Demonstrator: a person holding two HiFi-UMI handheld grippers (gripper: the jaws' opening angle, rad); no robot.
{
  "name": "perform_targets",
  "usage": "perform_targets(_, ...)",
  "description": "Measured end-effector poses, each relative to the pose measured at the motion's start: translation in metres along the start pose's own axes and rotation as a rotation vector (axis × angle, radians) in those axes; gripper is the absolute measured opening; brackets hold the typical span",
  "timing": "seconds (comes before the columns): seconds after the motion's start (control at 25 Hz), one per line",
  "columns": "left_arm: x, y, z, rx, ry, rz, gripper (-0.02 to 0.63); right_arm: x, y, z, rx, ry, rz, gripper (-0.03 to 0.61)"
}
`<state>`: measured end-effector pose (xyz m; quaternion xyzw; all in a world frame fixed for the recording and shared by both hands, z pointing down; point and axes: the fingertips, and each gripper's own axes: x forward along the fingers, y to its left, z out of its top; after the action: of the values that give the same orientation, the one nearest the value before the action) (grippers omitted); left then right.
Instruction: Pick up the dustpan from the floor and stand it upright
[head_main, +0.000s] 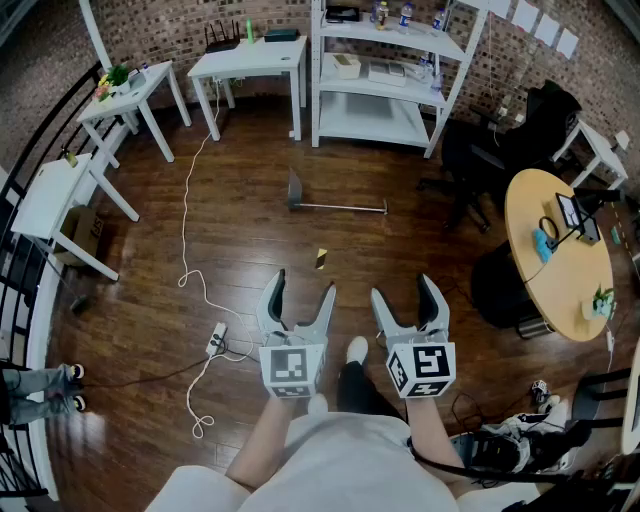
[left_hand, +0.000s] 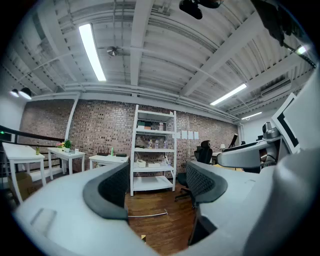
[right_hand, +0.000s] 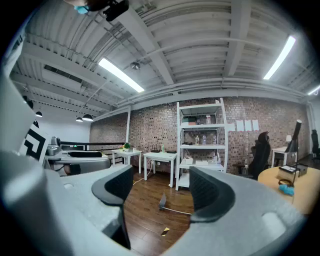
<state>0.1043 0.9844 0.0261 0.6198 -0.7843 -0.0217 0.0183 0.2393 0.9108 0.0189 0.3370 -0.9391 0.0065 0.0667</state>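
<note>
The dustpan (head_main: 296, 191) lies on the dark wood floor in front of the white shelf, its long thin handle (head_main: 345, 207) stretched out to the right. It also shows far ahead in the right gripper view as the grey dustpan (right_hand: 162, 202), and in the left gripper view only its handle (left_hand: 149, 215) shows. My left gripper (head_main: 297, 296) and right gripper (head_main: 410, 298) hover side by side near my body, well short of the pan. Both are open, with nothing between the jaws. In their own views the left gripper (left_hand: 159, 189) and right gripper (right_hand: 164, 191) point level across the room.
A small yellow scrap (head_main: 321, 258) lies on the floor between me and the pan. A white cable and power strip (head_main: 216, 340) run along the left. White tables (head_main: 250, 55), a white shelf (head_main: 385, 70), a black chair (head_main: 470, 160) and a round wooden table (head_main: 555, 250) ring the floor.
</note>
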Motion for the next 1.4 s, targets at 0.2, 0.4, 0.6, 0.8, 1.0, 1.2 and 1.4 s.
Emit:
perform_targets(0.2,0.081,0.012,-0.007,0.025,0.023,-0.008,0.364,0.074,-0.038,-0.002,0.042,-0.007,0.006,0.337)
perform_targets(0.4,0.18,0.016,0.01,0.063,0.012,-0.011,0.364,0.161,-0.097,0.032,0.059,-0.052,0.026,0.337)
perform_targets(0.6,0.266,0.018,0.015,0.088,0.018,-0.015,0.364,0.222,-0.147,0.048,0.052,-0.063,0.048,0.323)
perform_targets(0.8,0.341,0.015,-0.005,0.063,0.066,-0.044,0.364,0.283,-0.19,0.021,0.104,0.01,0.061,0.316)
perform_targets(1.0,0.421,0.032,-0.02,0.058,0.101,-0.092,0.364,0.352,-0.214,0.011,0.091,0.066,0.051,0.316)
perform_targets(1.2,0.557,0.047,-0.018,0.047,0.151,-0.179,0.364,0.458,-0.267,0.039,0.053,0.148,0.013,0.316)
perform_targets(1.4,0.651,0.061,-0.029,0.052,0.168,-0.278,0.364,0.539,-0.307,0.04,0.067,0.177,-0.042,0.316)
